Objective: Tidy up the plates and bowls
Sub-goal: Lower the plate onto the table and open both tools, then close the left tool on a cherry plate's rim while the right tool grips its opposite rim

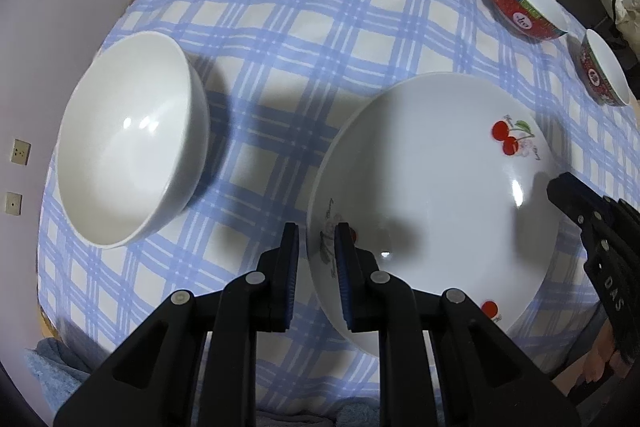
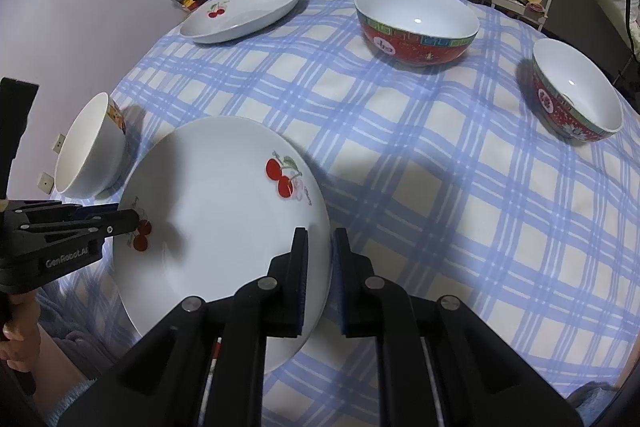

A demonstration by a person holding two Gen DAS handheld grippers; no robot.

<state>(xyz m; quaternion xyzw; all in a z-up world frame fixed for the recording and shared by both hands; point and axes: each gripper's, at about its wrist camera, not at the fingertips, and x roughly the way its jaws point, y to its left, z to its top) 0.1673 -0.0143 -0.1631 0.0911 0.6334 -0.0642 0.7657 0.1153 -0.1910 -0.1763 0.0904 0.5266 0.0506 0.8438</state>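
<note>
**Both claws on the near cherry plate, ready to lift**

The step in hand looks like the pick-up of the near white cherry-printed plate [image 2: 224, 227], which sits on the blue-and-white checked surface [image 2: 420, 227] close to the person. The right claw [image 2: 319, 243] is clamped on the plate's right rim, one pad inside the rim and one outside. The left claw [image 1: 317, 239] straddles the opposite rim with its jaws narrowly apart; from its own view a sliver of gap shows beside the rim, so I cannot tell whether its pads press on the plate.

The plate seems tilted, its right edge raised off the cloth, though the fisheye makes this uncertain.

A second white cherry-printed plate [image 2: 244, 11] lies at the far side of the surface, well apart, and is the likely stacking target. Next, the left claw probably needs a firm hold before the plate is carried level across to it.

A plain white bowl [image 1: 128, 139] stands just beside the near plate on its left. Two red patterned bowls, the larger one [image 2: 416, 23] and the smaller one [image 2: 576, 95], stand to the right, clear of the likely path.
</note>
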